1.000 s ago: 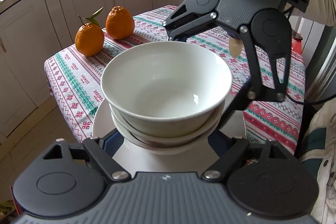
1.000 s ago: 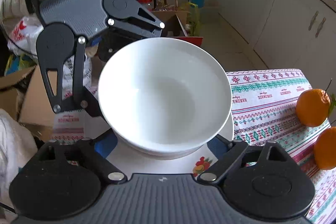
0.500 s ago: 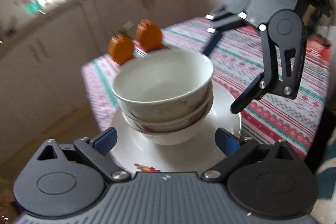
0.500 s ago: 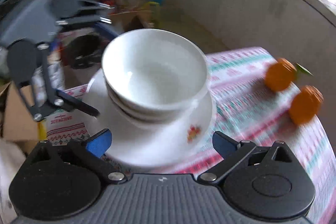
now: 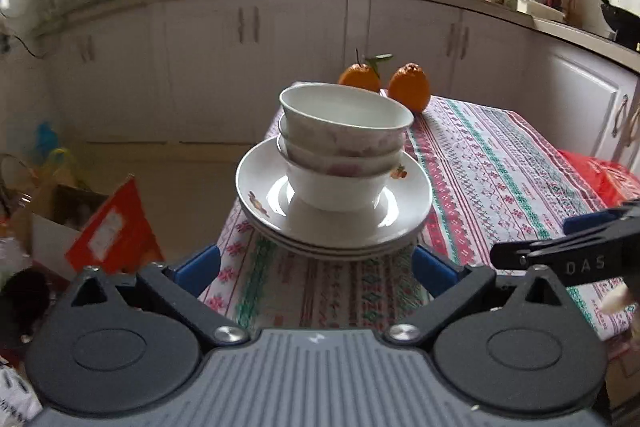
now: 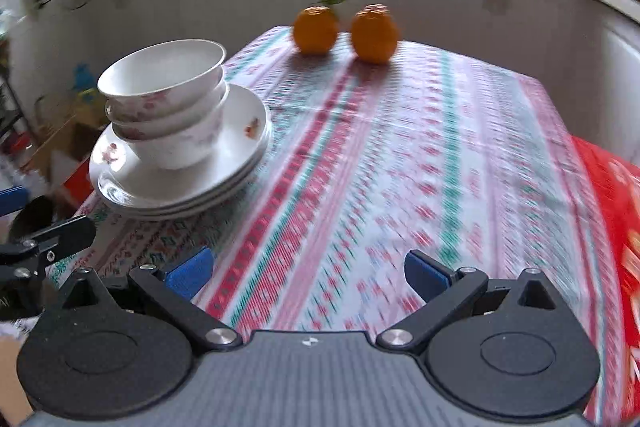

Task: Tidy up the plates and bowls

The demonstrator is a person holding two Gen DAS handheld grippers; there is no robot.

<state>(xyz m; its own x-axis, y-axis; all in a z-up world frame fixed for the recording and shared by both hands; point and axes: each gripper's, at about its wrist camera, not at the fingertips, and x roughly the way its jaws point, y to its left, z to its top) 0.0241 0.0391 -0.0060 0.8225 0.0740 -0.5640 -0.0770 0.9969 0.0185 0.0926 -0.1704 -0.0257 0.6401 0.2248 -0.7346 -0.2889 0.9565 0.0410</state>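
Note:
Three white bowls (image 5: pixel 344 131) sit nested on a stack of white flower-print plates (image 5: pixel 408 203) at the near left corner of the table. My left gripper (image 5: pixel 316 267) hangs just short of the plates, open, with nothing between its blue pads. At the right edge of that view pokes in one of the right gripper's fingers (image 5: pixel 560 253). In the right wrist view the bowls (image 6: pixel 160 87) and plates (image 6: pixel 240 131) lie to the left. My right gripper (image 6: pixel 307 273) stands open and empty over bare cloth.
Two oranges (image 5: pixel 410 87) (image 6: pixel 374 35) sit at the far end of the patterned tablecloth (image 6: pixel 400 147). A red bag (image 5: pixel 600 179) lies off the right edge. Cardboard boxes (image 5: pixel 100 227) stand on the floor to the left. White cabinets line the back.
Both grippers have drawn back from the bowl stack and rolled level, their jaws spreading wider. They no longer flank the bowls. The stack stays on the plates.

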